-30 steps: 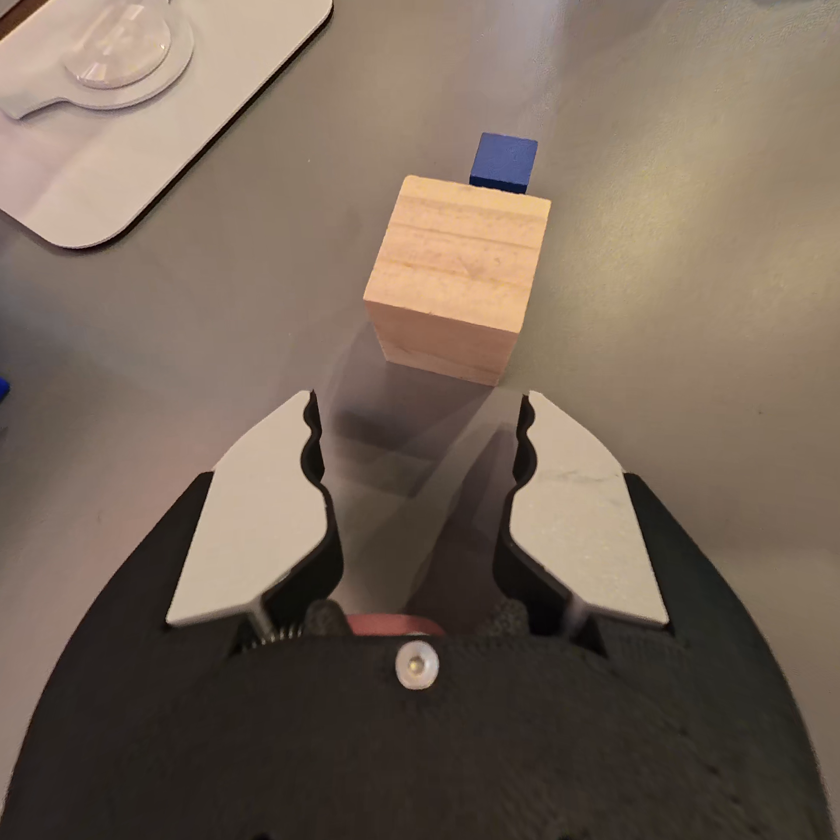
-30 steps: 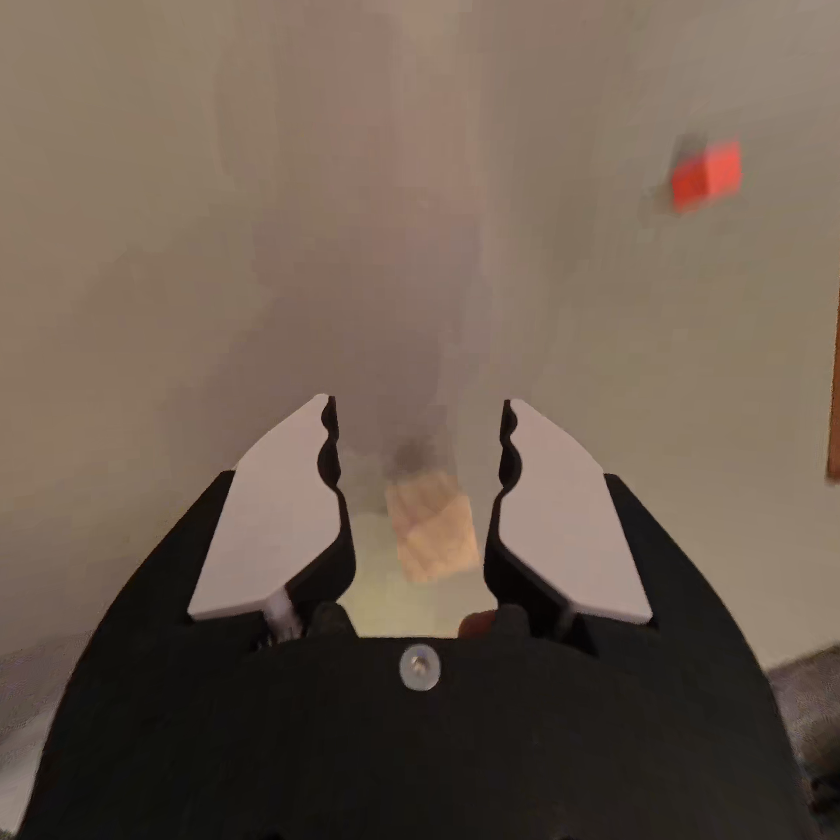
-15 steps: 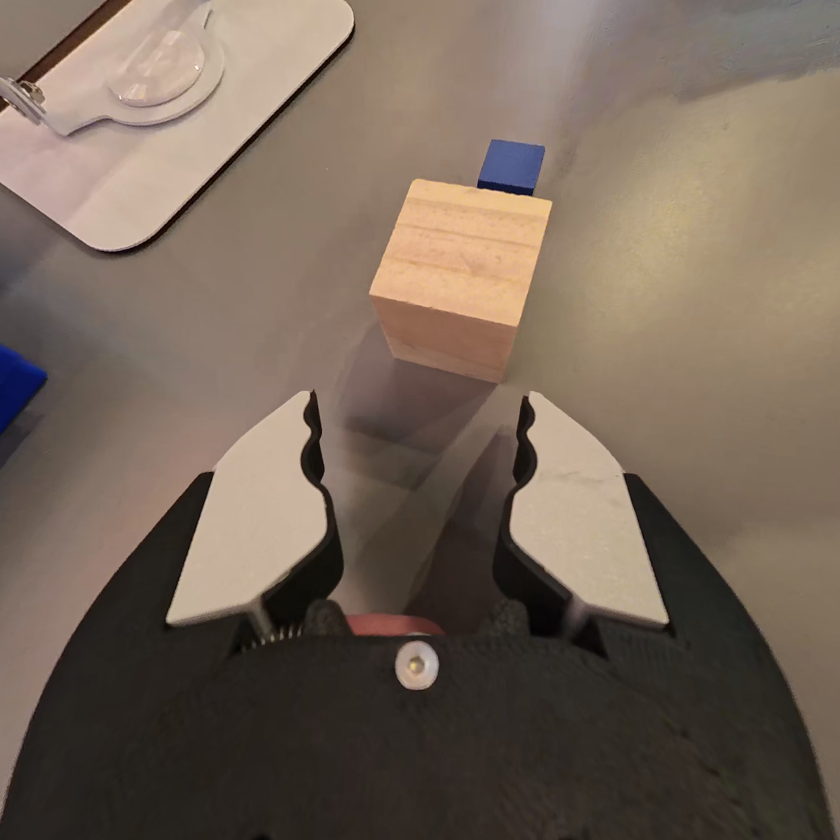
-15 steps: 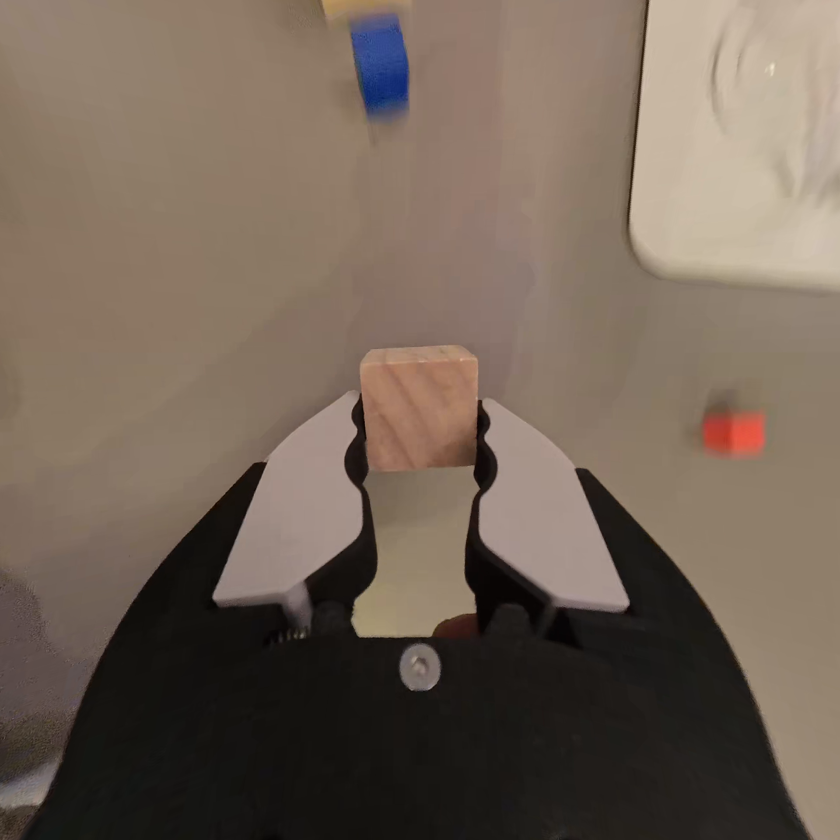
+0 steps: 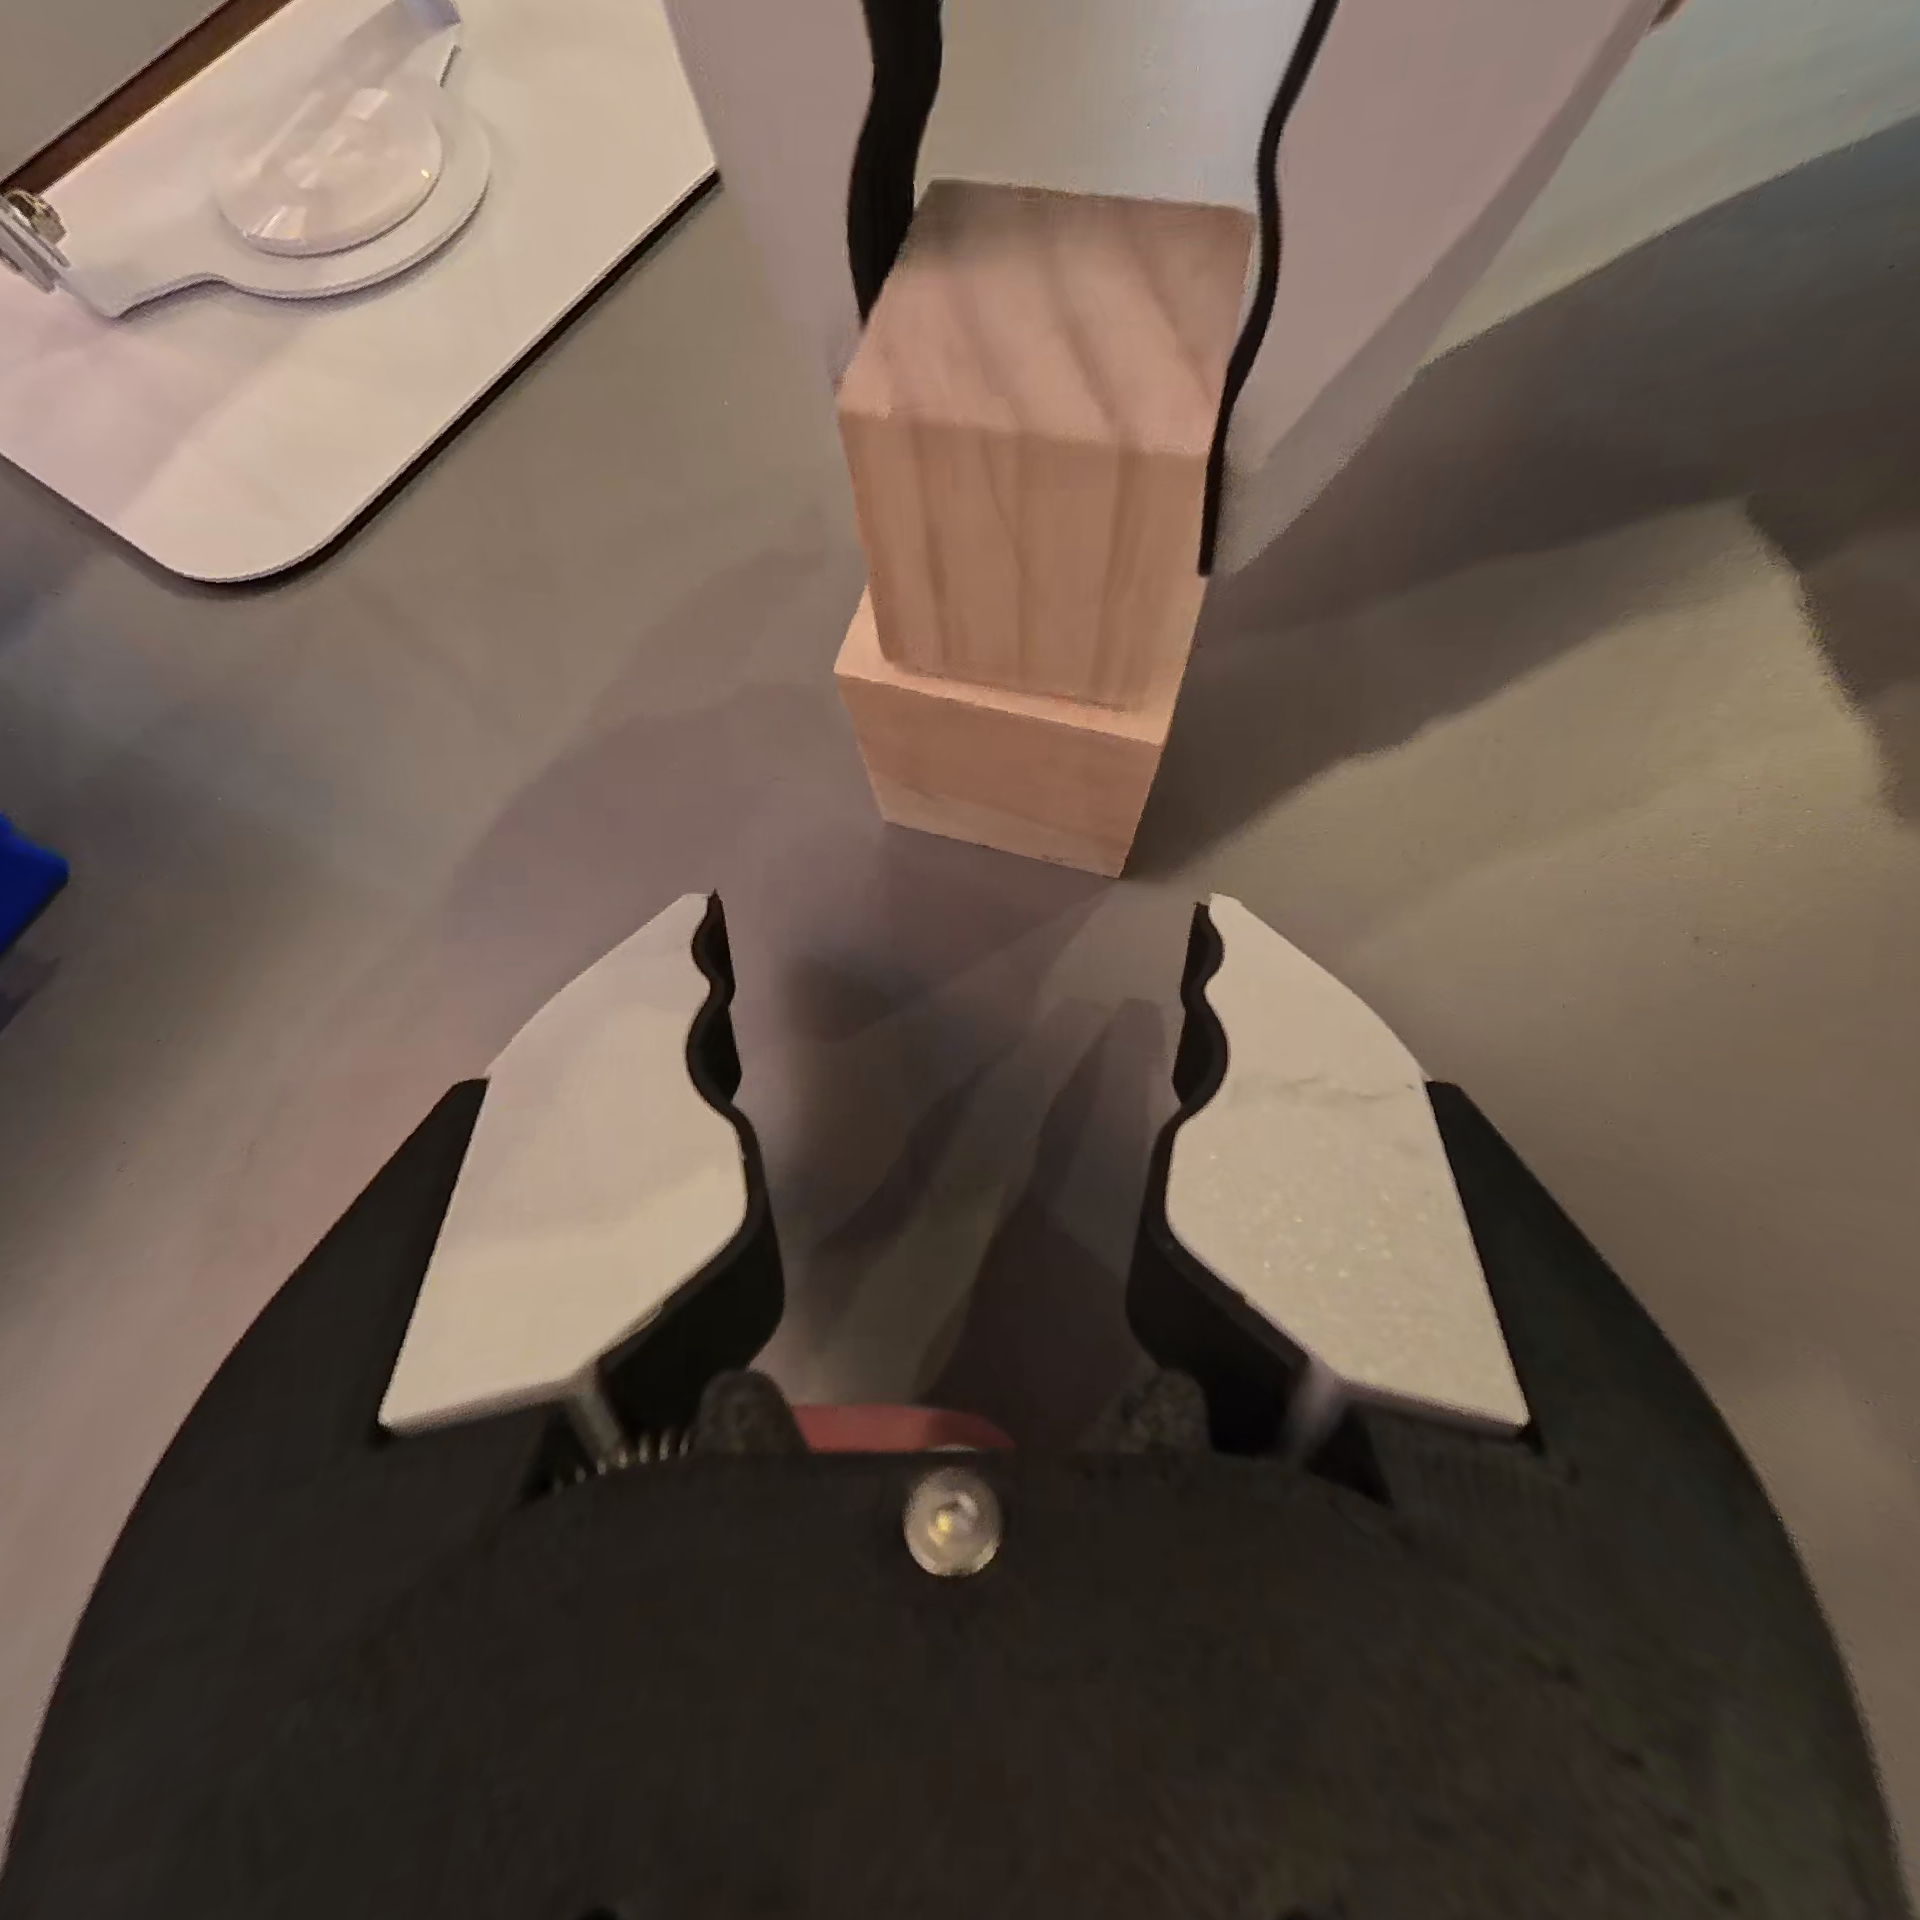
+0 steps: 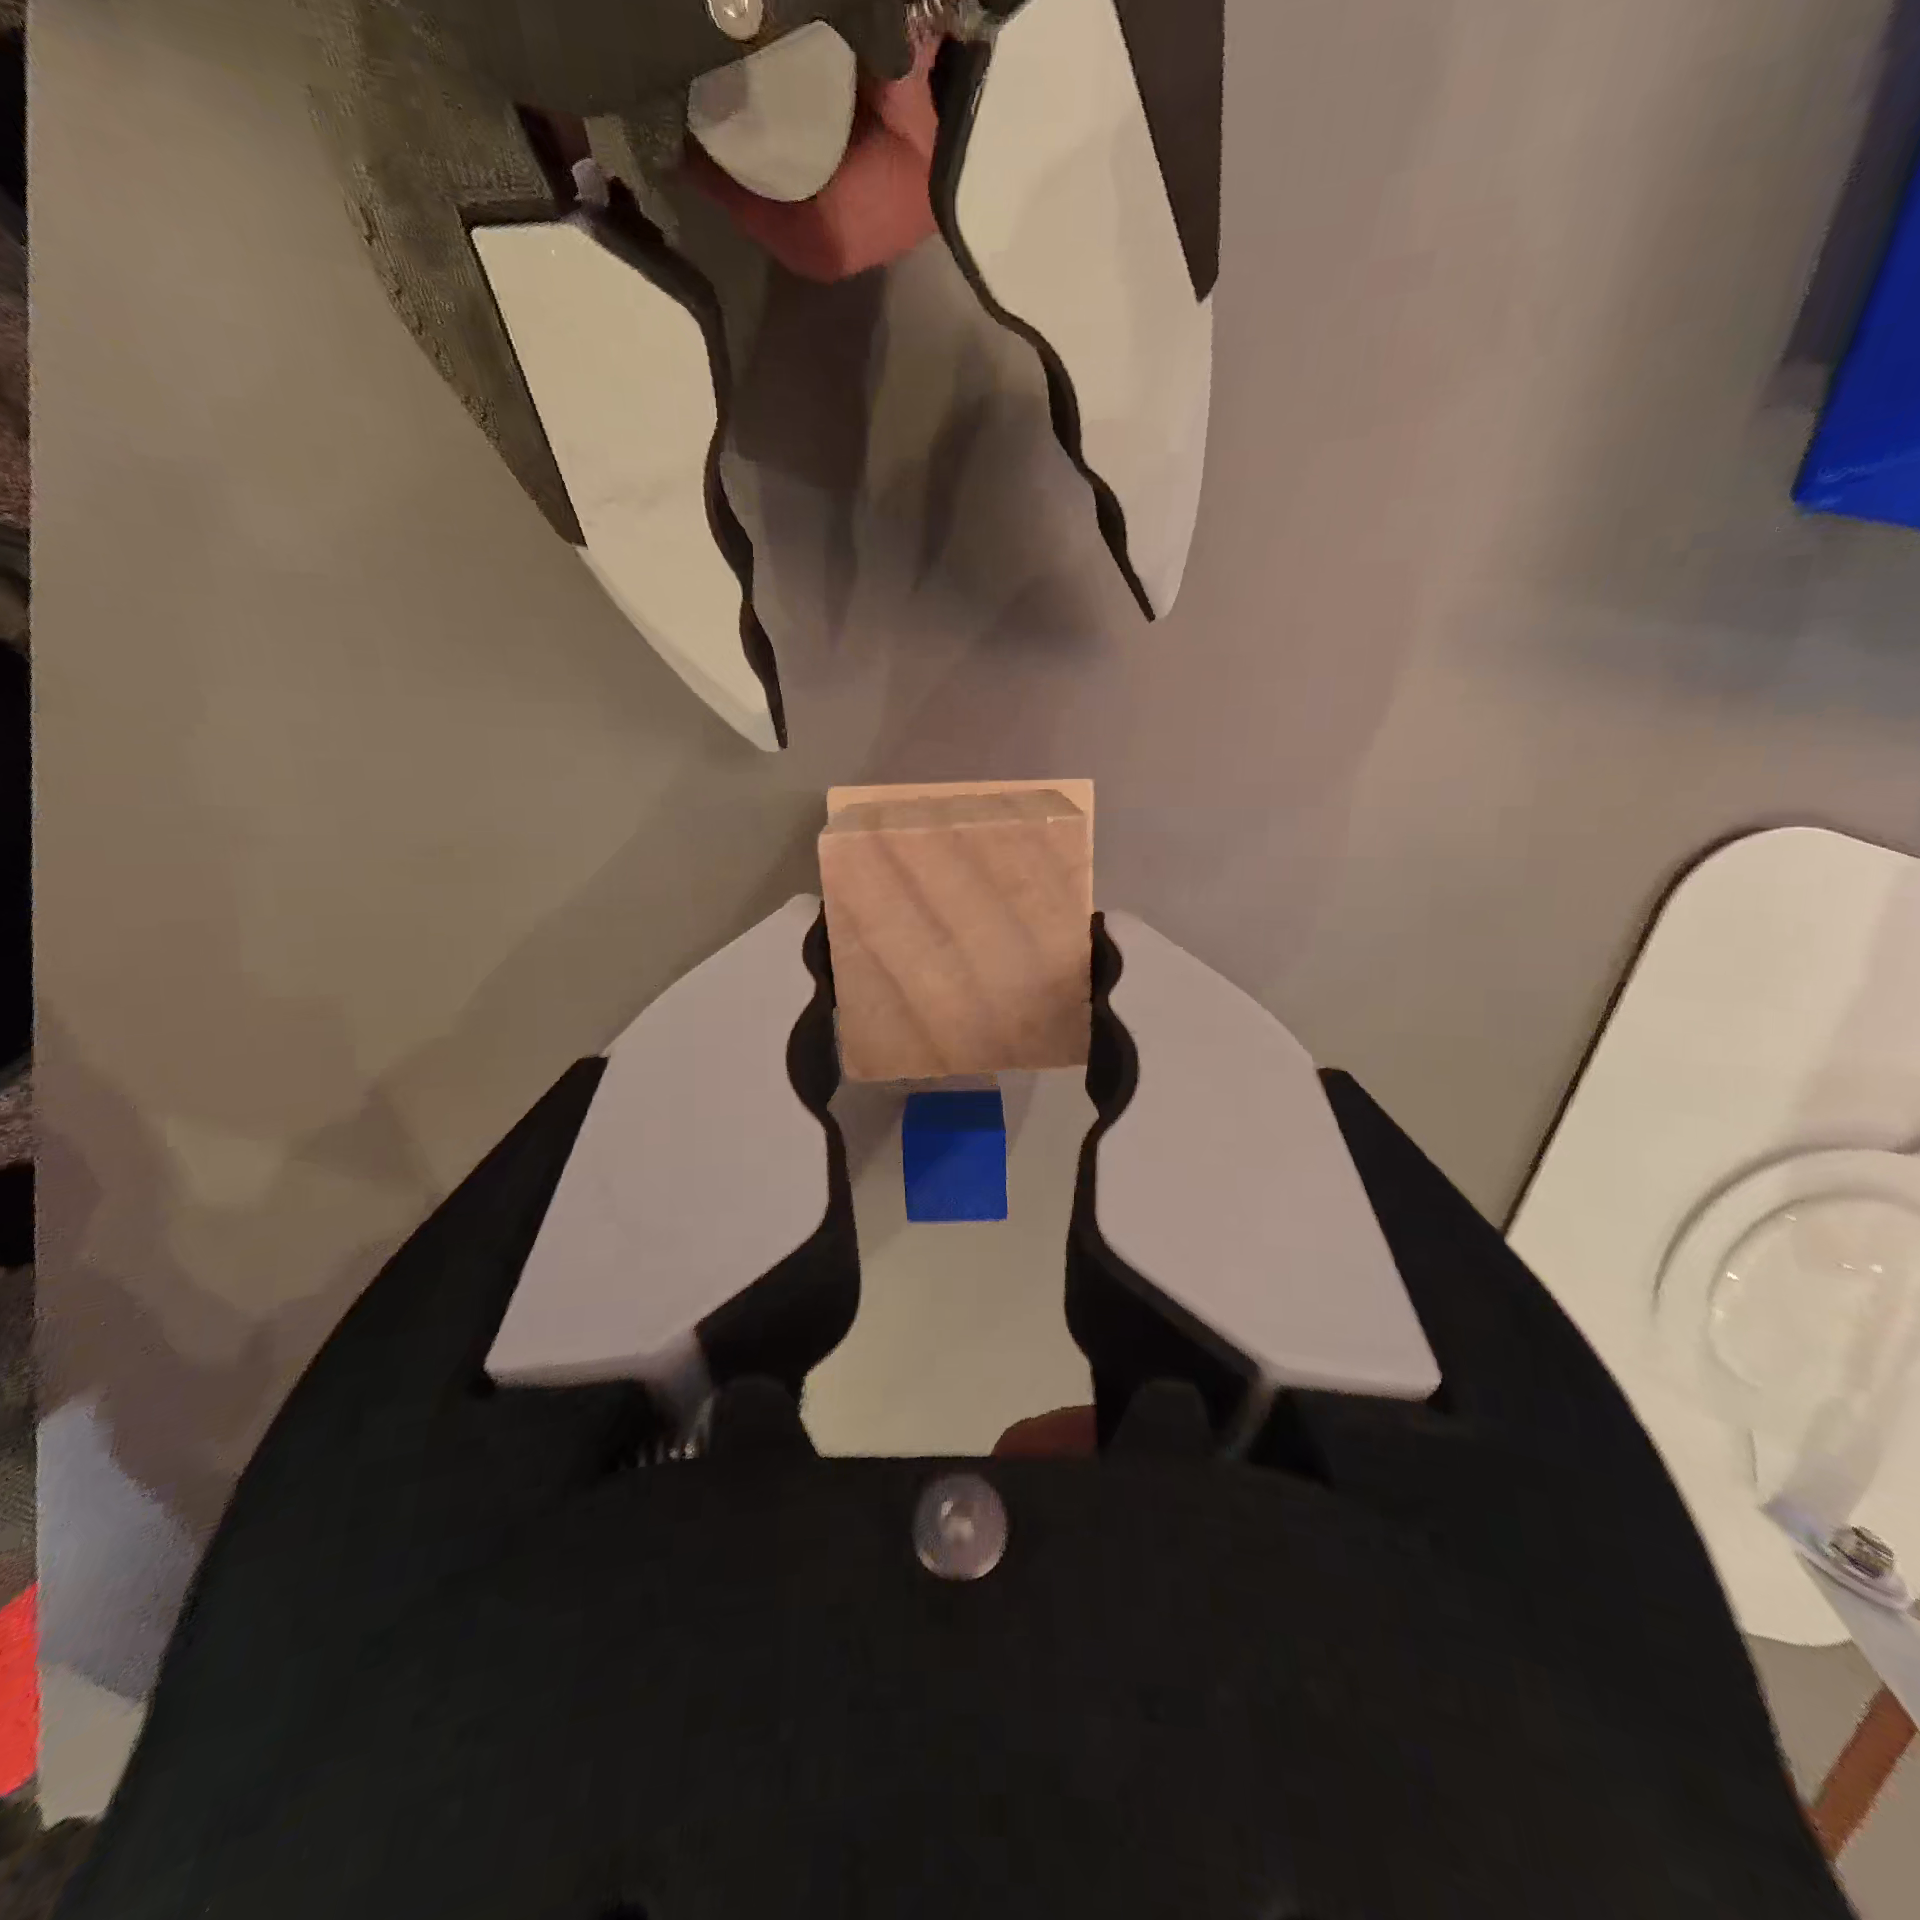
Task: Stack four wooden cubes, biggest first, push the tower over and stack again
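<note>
The largest wooden cube (image 5: 997,774) stands on the grey table just ahead of my left gripper (image 5: 961,914), which is open and empty. My right gripper (image 6: 956,920) is shut on a smaller wooden cube (image 6: 956,956) and holds it directly over the large cube, at or just above its top face. In the left wrist view the held cube (image 5: 1039,447) sits between the right gripper's fingers (image 5: 1351,260), which come down from above. Only a sliver of the large cube (image 6: 1081,798) shows under the held one. A small blue cube (image 6: 954,1158) lies on the table behind the stack.
A white board (image 5: 343,343) bearing a clear plastic disc (image 5: 322,177) lies to the far left of the stack. A red cube (image 6: 16,1683) sits at the right wrist view's left edge. A blue object (image 6: 1870,395) lies near the table's side. The left gripper (image 6: 961,675) faces the stack. There is about 6 cm between the tips of the two grippers.
My right gripper closed on the smaller wooden cube, lifted it and carried it over the large cube. My left gripper stayed open and barely moved.
</note>
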The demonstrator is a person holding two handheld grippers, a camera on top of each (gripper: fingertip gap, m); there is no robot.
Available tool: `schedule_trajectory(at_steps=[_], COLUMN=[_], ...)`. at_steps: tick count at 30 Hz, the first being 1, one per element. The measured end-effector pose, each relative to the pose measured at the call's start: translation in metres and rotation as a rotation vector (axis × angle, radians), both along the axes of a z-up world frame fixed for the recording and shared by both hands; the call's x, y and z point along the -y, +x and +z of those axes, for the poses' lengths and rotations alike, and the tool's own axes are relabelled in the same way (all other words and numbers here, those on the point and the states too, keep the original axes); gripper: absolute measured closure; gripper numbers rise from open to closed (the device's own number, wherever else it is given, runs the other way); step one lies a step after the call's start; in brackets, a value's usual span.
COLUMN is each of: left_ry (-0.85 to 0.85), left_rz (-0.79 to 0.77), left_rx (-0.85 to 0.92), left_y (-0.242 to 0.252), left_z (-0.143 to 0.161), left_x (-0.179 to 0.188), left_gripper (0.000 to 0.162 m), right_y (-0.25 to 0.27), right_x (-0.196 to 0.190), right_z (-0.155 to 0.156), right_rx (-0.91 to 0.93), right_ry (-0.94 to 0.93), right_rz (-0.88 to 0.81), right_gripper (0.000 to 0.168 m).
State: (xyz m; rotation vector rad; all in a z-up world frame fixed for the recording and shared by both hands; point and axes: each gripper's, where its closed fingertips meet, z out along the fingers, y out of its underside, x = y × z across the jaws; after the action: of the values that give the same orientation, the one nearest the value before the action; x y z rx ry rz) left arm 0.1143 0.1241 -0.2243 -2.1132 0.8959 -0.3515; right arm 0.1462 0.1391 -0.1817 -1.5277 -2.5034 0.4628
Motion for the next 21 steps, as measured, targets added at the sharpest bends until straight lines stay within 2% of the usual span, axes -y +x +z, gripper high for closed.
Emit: schedule_trajectory(at_steps=[1,2,4,6,8,14,16,18,21], left_ry=[0.000,0.000,0.001,-0.001,-0.002,-0.009,-0.006,-0.006,-0.009], left_rz=[0.000,0.001,0.001,0.002,0.005,0.009,0.010,0.010,0.009], left_rx=[0.000,0.000,0.003,0.005,0.009,-0.004,-0.011,-0.017,-0.016], left_y=[0.000,0.000,0.000,0.000,-0.001,-0.001,-0.001,-0.001,-0.001], left_z=[0.000,0.000,0.000,0.000,0.001,-0.001,-0.002,-0.002,-0.003], left_x=[0.000,0.000,0.000,0.000,0.000,-0.001,-0.001,-0.001,-0.001], left_gripper=[0.080,0.080,0.079,0.079,0.079,0.078,0.078,0.078,0.078], right_y=[0.000,0.000,0.008,0.026,0.049,0.074,0.067,0.065,0.051], right_x=[-0.002,-0.005,-0.007,-0.016,-0.026,-0.028,-0.027,-0.032,-0.034], right_z=[-0.001,0.000,0.012,0.023,0.019,-0.049,-0.055,-0.043,0.009], right_rx=[-0.001,-0.016,-0.068,-0.105,-0.095,0.028,-0.006,-0.034,-0.151], right_ry=[0.016,0.038,0.025,0.022,0.006,-0.031,-0.036,-0.022,-0.042], right_rz=[-0.007,-0.011,-0.013,-0.034,-0.047,-0.022,-0.012,-0.023,-0.037], right_gripper=[0.119,0.101,0.098,0.103,0.108,0.128,0.134,0.140,0.140])
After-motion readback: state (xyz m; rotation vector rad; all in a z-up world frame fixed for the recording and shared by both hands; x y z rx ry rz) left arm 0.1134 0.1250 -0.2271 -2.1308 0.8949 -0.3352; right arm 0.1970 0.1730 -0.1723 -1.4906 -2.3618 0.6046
